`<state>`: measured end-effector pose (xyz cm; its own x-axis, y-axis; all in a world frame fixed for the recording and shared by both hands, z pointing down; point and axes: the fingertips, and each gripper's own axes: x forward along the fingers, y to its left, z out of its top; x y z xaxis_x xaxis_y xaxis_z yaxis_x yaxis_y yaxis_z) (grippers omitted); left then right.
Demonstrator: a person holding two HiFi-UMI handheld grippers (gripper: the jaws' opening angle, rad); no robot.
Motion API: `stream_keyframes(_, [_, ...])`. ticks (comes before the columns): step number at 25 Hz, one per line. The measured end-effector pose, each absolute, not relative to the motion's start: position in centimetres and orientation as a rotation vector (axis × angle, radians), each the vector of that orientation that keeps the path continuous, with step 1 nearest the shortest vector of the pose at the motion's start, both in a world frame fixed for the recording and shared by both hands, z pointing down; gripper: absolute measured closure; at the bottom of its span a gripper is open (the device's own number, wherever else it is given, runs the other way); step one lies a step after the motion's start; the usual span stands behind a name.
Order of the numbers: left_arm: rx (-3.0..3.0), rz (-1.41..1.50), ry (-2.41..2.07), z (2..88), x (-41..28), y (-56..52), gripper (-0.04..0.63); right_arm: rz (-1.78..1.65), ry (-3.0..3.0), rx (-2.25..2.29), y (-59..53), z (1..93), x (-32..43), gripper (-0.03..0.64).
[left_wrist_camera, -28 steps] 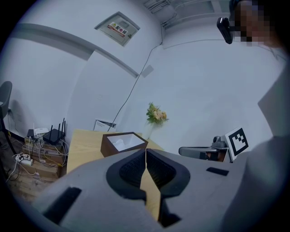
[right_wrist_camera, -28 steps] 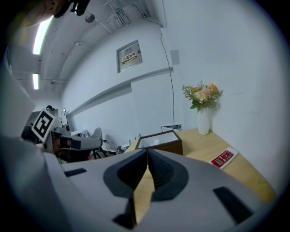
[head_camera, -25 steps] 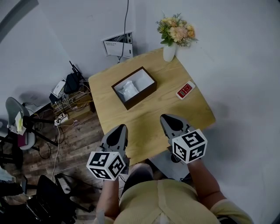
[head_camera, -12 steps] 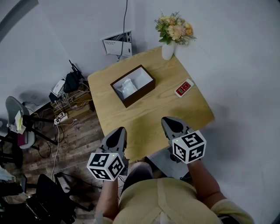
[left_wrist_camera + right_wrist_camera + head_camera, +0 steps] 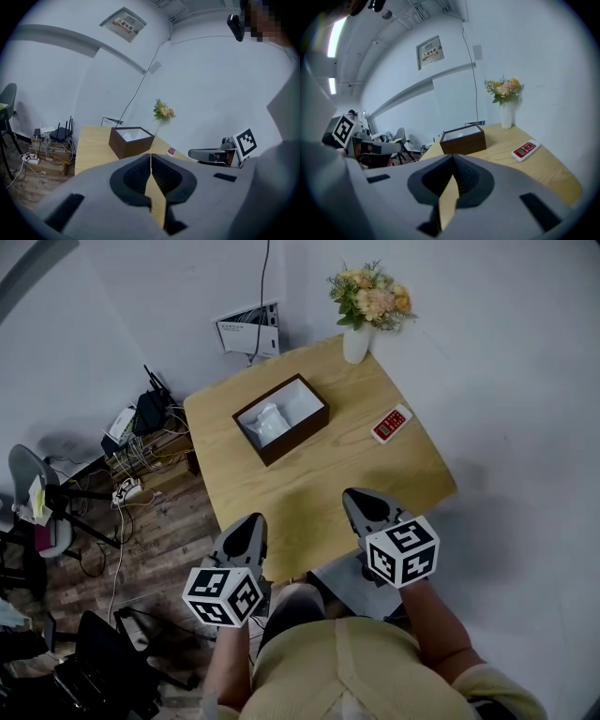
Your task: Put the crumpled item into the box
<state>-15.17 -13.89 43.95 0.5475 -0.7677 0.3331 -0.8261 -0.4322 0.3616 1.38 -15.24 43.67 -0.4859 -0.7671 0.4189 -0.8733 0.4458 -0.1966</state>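
Crumpled item point(image 5: 268, 423) inside box point(image 5: 300, 436) on bench point(image 5: 314, 486); left gripper point(image 5: 251, 521), right gripper point(image 5: 354, 497), both jaws clenched, empty, at near bench edge

Wall sign point(image 5: 430, 52) lettering too blurred.

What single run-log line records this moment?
crumpled item: inside box | left gripper: shut, empty | right gripper: shut, empty

The crumpled item point(image 5: 269, 423) lies in the box point(image 5: 301, 432), left of the remote point(image 5: 391, 424)
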Motion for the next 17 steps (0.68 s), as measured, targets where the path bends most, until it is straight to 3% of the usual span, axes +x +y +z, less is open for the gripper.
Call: stream_keyframes(17, [2.287,0.177,-1.305,44.2,-16.3,-14.1,0.571,0.598,-2.417,1.421,-15.4,44.3,1.5,0.588])
